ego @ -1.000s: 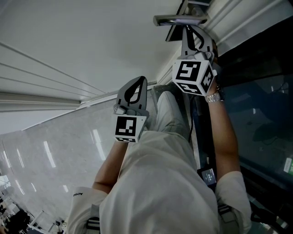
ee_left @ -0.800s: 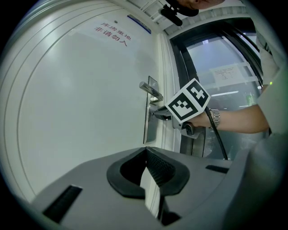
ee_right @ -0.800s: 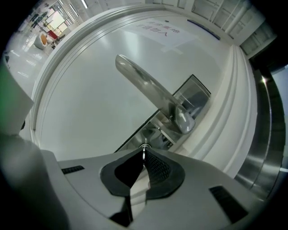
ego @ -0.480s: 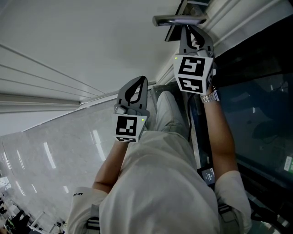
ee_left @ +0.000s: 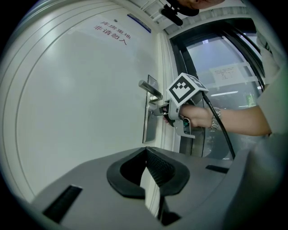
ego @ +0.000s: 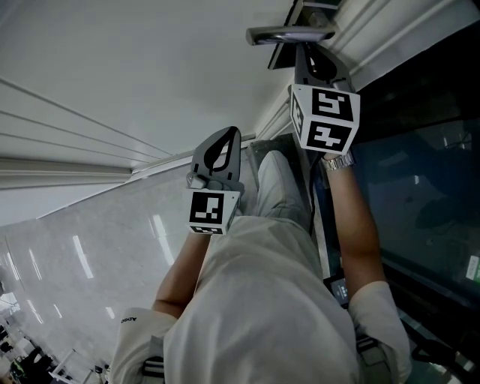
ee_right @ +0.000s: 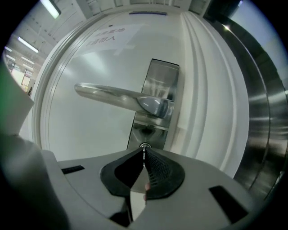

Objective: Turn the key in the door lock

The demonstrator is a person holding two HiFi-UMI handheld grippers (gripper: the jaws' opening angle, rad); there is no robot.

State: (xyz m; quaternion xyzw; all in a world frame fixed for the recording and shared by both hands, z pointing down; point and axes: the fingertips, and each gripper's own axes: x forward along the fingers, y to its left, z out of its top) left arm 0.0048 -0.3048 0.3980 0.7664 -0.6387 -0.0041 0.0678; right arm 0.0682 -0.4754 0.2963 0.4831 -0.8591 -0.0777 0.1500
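Note:
A white door carries a silver lever handle (ee_right: 117, 96) on a steel lock plate (ee_right: 158, 85). The keyhole ring (ee_right: 144, 146) sits under the handle. My right gripper (ee_right: 144, 152) points at it with its jaws closed to a thin line on the key, of which only a bright sliver shows. In the left gripper view the right gripper (ee_left: 163, 112) is pressed to the lock plate (ee_left: 150, 123) below the handle (ee_left: 150, 89). From the head view the right gripper (ego: 304, 51) reaches under the handle (ego: 289, 34). My left gripper (ego: 229, 133) hangs back from the door, shut and empty (ee_left: 145, 152).
A dark glass panel (ego: 420, 187) in a metal frame stands right of the door. The door bears a sign with red print (ee_left: 110, 32), and a door closer (ee_left: 173, 11) is above. A black cable (ee_left: 220, 130) trails from the right gripper. Pale marble floor (ego: 90, 240) lies below.
The right gripper has rolled about its own axis at the lock; its marker cube shows a different face now. The left gripper has stayed where it was.

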